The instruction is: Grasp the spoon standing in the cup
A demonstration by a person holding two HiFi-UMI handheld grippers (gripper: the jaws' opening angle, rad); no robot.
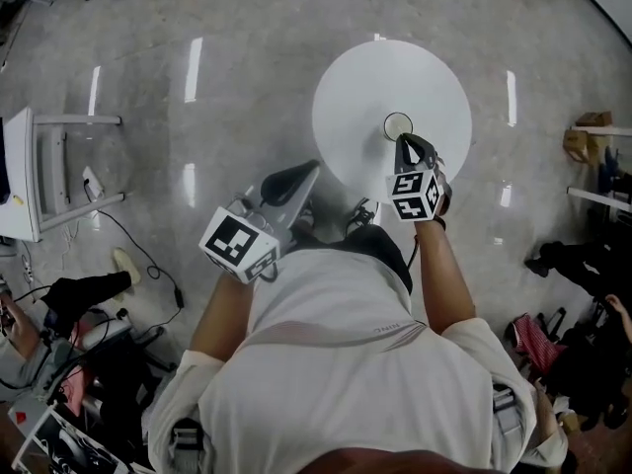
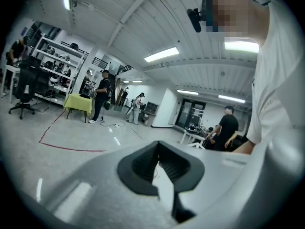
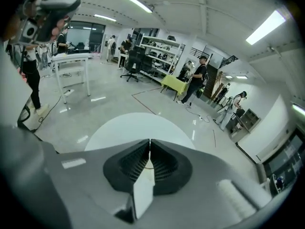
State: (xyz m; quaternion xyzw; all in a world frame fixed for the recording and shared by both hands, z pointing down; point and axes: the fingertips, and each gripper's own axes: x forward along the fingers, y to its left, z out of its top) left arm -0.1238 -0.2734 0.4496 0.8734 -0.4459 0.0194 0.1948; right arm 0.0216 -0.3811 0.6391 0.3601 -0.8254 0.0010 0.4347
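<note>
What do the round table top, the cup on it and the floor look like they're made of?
Table top: smooth matt white, probably laminate or painted board; even, no grain, no glare.
Cup: too small to tell; thin dark rim, pale inside.
Floor: likely polished grey stone or sealed concrete; mottled, and it mirrors the ceiling lights as streaks.

cup (image 1: 397, 125): small, round, upright; I see its open mouth from above, pale rim, darker inside | position: on the white round table (image 1: 360, 82), toward its near edge | spoon: I can't make it out
</note>
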